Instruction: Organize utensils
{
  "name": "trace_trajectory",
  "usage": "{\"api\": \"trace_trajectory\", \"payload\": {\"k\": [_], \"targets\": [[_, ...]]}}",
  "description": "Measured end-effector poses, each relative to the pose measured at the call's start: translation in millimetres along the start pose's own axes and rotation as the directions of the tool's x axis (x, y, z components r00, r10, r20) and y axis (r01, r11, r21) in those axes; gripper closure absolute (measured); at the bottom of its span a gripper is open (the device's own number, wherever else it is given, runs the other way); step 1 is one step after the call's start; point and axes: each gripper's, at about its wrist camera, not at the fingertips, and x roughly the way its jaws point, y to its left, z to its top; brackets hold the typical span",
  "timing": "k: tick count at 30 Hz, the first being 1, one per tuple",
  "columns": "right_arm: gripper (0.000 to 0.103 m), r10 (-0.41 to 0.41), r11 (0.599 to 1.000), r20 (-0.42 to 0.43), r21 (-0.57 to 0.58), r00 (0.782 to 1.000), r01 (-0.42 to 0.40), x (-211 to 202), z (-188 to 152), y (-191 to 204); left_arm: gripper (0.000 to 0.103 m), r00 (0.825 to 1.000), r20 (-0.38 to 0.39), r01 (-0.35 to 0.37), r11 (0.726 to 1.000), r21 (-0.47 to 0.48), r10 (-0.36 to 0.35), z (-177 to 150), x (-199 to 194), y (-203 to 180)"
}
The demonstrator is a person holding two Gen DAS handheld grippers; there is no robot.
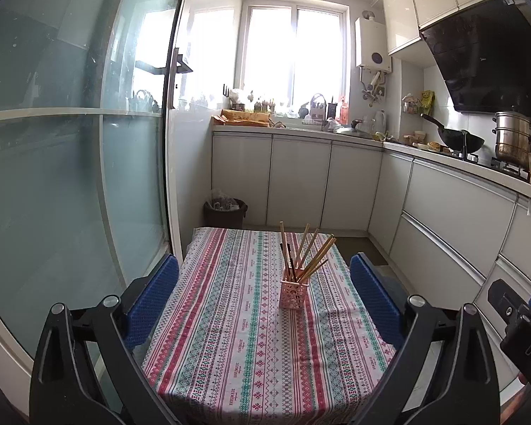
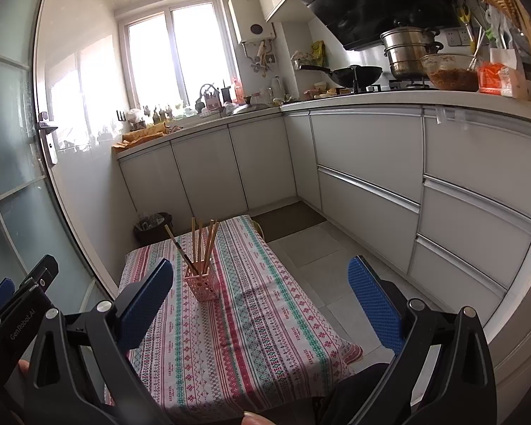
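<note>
The holder (image 1: pixel 292 293), a pink perforated square cup, stands upright on the table (image 1: pixel 230 354), near the middle of the striped cloth (image 1: pixel 209 318), toward the far half. The chopsticks (image 1: pixel 309 255) stand inside the holder, fanned out and leaning against its rim; most are pale wood, a few are dark. No loose utensil lies on the cloth around the holder.

Left gripper (image 1: pixel 265 304): jaws spread wide, nothing between the blue pads (image 1: pixel 152 304). The gripper is on the near side of the holder, clear of it, with the holder seen in the gap between the pads. The pads touch neither holder nor chopsticks.

Right gripper (image 2: pixel 265 308): jaws spread wide, nothing held. It sits on the near side of the holder (image 2: pixel 202 285) and to its right; in the right wrist view the holder appears just beside the left pad, well beyond it. The chopsticks (image 2: pixel 203 248) rise above the pad tip.

Beyond the holder: a dark bin (image 1: pixel 226 208) on the floor past the far table edge, then white cabinets (image 1: pixel 293 180) under a window (image 1: pixel 293 53). Right of the holder: a counter with a wok (image 1: pixel 460 138) and a steel pot (image 1: pixel 513 138). Left of the holder: a glass door (image 1: pixel 70 141)
</note>
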Motion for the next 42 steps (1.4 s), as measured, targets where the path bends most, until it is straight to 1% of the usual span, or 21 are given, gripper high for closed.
{"api": "trace_trajectory", "payload": {"k": [2,3,4,10,34,37,42], "targets": [[0.007,0.001,1.0,-0.002,0.0,1.0,-0.001,0,0,0,0.012,1.0,0.01,0.001,1.0,0.003,-0.001,0,-2,0],[0.007,0.001,1.0,-0.002,0.0,1.0,-0.001,0,0,0,0.011,1.0,0.008,0.006,1.0,-0.001,-0.006,0,-2,0],[0.007,0.002,1.0,-0.002,0.0,1.0,-0.002,0,0,0,0.006,1.0,-0.001,0.009,1.0,-0.005,-0.009,0,-1,0],[0.007,0.001,1.0,0.002,0.004,1.0,-0.001,0,0,-1,0.007,0.999,-0.041,0.004,1.0,0.004,-0.004,-1,3,-2],[0.007,0.006,1.0,0.003,0.013,1.0,-0.006,0,-1,-2,0.007,0.999,-0.042,-0.004,1.0,0.017,0.005,2,1,-3],[0.007,0.003,1.0,0.019,0.022,1.0,-0.003,-2,-1,-4,0.007,0.999,-0.039,-0.004,1.0,0.027,0.005,2,1,-5],[0.007,-0.022,0.999,0.081,0.03,0.996,0.019,-11,0,-4,0.007,0.999,-0.038,0.0,1.0,0.031,0.001,1,1,-6]]}}
